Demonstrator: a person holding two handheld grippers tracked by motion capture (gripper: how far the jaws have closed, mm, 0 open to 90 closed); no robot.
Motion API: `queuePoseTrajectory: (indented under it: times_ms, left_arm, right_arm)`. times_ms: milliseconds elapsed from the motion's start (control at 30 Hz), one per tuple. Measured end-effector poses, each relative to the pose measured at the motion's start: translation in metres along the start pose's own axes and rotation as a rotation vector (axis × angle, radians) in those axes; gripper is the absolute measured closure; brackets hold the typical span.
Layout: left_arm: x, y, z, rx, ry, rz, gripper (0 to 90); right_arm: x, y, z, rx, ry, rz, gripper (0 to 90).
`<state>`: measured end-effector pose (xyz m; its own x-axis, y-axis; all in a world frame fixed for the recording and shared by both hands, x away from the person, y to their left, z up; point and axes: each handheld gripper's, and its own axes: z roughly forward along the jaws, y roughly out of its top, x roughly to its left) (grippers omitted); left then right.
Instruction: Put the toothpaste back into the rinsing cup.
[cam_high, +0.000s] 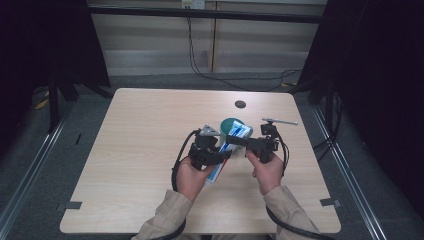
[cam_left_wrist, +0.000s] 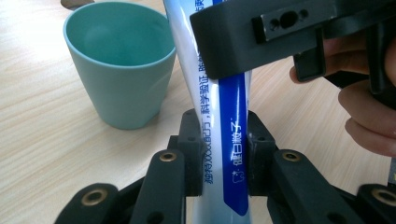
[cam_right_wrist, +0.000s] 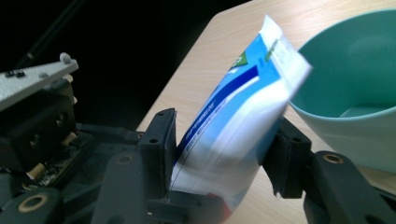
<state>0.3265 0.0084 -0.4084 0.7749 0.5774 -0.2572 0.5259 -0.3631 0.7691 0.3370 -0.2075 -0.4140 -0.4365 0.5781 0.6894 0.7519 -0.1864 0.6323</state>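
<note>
A blue and white toothpaste tube (cam_high: 220, 165) is held above the wooden table, its flat crimped end (cam_right_wrist: 275, 51) pointing at a teal cup (cam_high: 231, 124). My left gripper (cam_left_wrist: 224, 140) is shut on the tube's lower part (cam_left_wrist: 233, 154), and the empty, upright cup (cam_left_wrist: 116, 65) stands just beyond on the left. My right gripper (cam_right_wrist: 224, 149) is shut across the tube's wider upper part (cam_right_wrist: 233, 116), with a jaw on each side. Seen from above, the left gripper (cam_high: 225, 152) and right gripper (cam_high: 233, 140) meet at the tube just in front of the cup.
A dark round grommet (cam_high: 240, 104) sits in the table (cam_high: 150, 120) behind the cup. Cables (cam_high: 200, 70) hang at the back wall. Metal rails run along the floor on both sides. The person's hand (cam_left_wrist: 369, 107) is close behind the right gripper.
</note>
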Motion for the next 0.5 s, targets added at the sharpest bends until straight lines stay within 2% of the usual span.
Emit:
queuePoseTrajectory:
  times_ms: [67, 167, 300, 400, 433, 467, 500]
  left_arm:
    - [-0.001, 0.0, 0.001, 0.001, 0.001, 0.005, 73.3]
    - [-0.002, -0.001, 0.001, -0.004, 0.001, 0.016, 69.5]
    - [-0.004, 0.002, 0.001, -0.024, -0.013, 0.024, 62.2]
    - [-0.001, 0.005, -0.001, -0.031, -0.059, 0.006, 52.5]
    - [0.001, 0.006, -0.002, -0.04, -0.056, -0.006, 47.6]
    - [0.001, 0.005, -0.005, -0.059, -0.045, 0.001, 38.9]
    - [0.002, 0.004, -0.008, -0.063, -0.032, 0.021, 36.2]
  right_arm:
    - [0.0, 0.001, 0.0, 0.004, -0.011, 0.001, 54.7]
    - [-0.001, 0.004, -0.003, 0.012, 0.003, 0.015, 67.3]
    - [0.006, 0.008, -0.006, 0.014, 0.015, -0.035, 74.5]
    - [0.016, 0.011, -0.009, 0.01, 0.003, -0.103, 76.7]
    - [0.018, 0.012, -0.01, 0.002, -0.005, -0.123, 76.7]
    - [0.019, 0.013, -0.012, -0.012, -0.005, -0.133, 76.8]
    - [0.019, 0.015, -0.015, -0.026, -0.008, -0.138, 76.8]
